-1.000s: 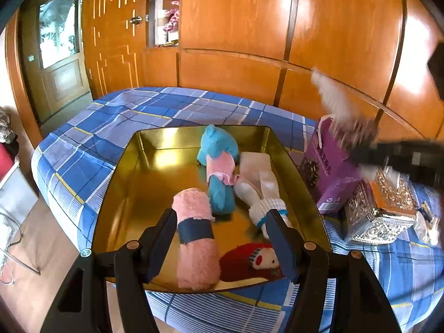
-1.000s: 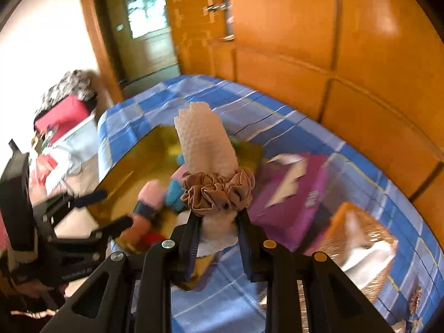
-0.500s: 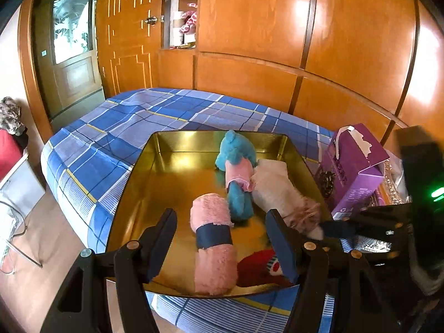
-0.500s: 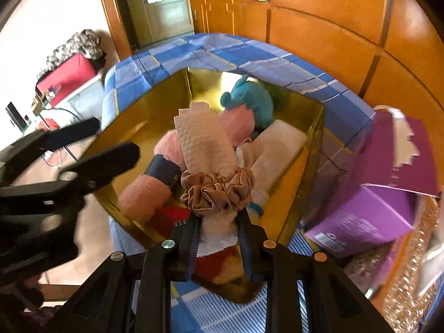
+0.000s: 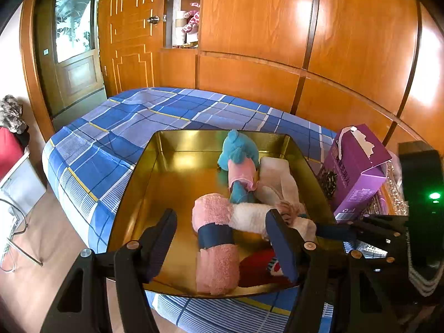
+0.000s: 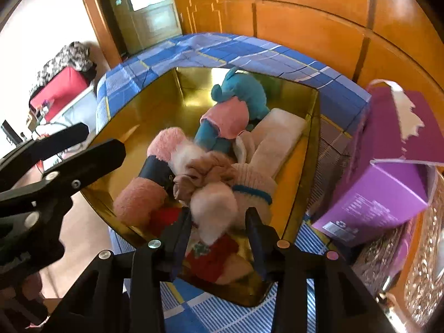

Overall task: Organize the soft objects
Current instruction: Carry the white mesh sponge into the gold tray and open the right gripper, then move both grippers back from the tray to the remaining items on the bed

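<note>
A white rolled towel (image 6: 213, 208) with a tan scrunchie (image 6: 205, 172) around its middle lies in the gold tray (image 6: 155, 100), slanting across the other soft things. Its near end sits between the fingers of the right tongs (image 6: 219, 222), whose jaws are opening; the pads stand just off the roll on either side and no longer press it. In the left wrist view the same towel (image 5: 249, 216) leans against a pink rolled towel (image 5: 216, 249) with a dark blue band. Behind them lies a teal stuffed toy (image 5: 238, 152) in a pink shirt, beside a pair of cream socks (image 5: 277, 174) with a blue stripe at the cuff. A red plush item (image 5: 258, 269) lies at the tray's near edge, partly hidden.

The left tongs (image 5: 224, 238) hover over the near side of the tray, spread wide and empty.

The tray rests on a bed with a blue plaid sheet (image 5: 116, 138). Just to its right stands a purple box (image 5: 358, 166), torn open at the top. Orange wood panels (image 5: 277, 41) line the wall behind.
</note>
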`<action>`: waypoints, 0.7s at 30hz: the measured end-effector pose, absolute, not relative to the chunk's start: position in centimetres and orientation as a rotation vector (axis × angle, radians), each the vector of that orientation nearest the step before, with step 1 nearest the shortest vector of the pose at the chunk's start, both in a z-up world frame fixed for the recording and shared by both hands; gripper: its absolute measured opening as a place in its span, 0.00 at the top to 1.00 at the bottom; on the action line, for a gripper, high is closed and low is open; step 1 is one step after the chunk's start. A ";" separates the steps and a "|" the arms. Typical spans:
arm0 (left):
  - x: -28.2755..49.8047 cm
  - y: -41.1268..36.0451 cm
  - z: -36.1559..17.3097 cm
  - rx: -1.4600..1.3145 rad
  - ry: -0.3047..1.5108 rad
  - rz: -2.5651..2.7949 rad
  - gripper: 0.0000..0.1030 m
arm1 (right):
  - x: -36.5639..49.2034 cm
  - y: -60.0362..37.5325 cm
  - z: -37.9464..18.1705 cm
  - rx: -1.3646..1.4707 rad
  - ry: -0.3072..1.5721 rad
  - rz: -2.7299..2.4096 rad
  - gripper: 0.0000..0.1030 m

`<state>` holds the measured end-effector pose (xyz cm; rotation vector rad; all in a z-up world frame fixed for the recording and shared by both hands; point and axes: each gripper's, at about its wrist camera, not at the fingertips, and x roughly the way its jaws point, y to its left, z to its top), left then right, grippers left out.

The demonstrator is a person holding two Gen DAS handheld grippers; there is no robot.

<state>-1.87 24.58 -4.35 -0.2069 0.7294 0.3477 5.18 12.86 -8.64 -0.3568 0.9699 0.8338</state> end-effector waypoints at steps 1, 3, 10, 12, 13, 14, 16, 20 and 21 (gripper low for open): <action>-1.9 24.6 -4.3 -0.207 0.727 0.348 0.35 | 5.1 12.5 -8.4 -0.343 0.966 0.832 0.60; -2.0 24.5 -4.1 -0.205 0.721 0.347 0.35 | 4.8 11.9 -8.0 -0.326 0.954 0.829 0.60; -2.2 24.1 -3.7 -0.195 0.710 0.337 0.35 | 4.0 9.1 -6.1 -0.262 0.888 0.787 0.60; -2.2 23.8 -3.6 -0.191 0.709 0.334 0.35 | 3.7 8.2 -5.6 -0.247 0.869 0.769 0.60; -2.2 23.7 -3.5 -0.189 0.707 0.332 0.35 | 3.5 7.8 -5.3 -0.239 0.859 0.760 0.60; -2.2 23.6 -3.5 -0.187 0.706 0.330 0.35 | 3.4 7.4 -5.1 -0.232 0.852 0.756 0.60; -2.3 23.3 -3.4 -0.180 0.702 0.324 0.35 | 3.1 6.3 -4.5 -0.210 0.834 0.744 0.60; -2.4 22.8 -3.0 -0.167 0.692 0.310 0.35 | 2.6 4.3 -3.4 -0.183 0.793 0.719 0.60; -2.4 22.6 -2.9 -0.161 0.689 0.308 0.35 | 2.6 3.8 -3.2 -0.179 0.786 0.715 0.60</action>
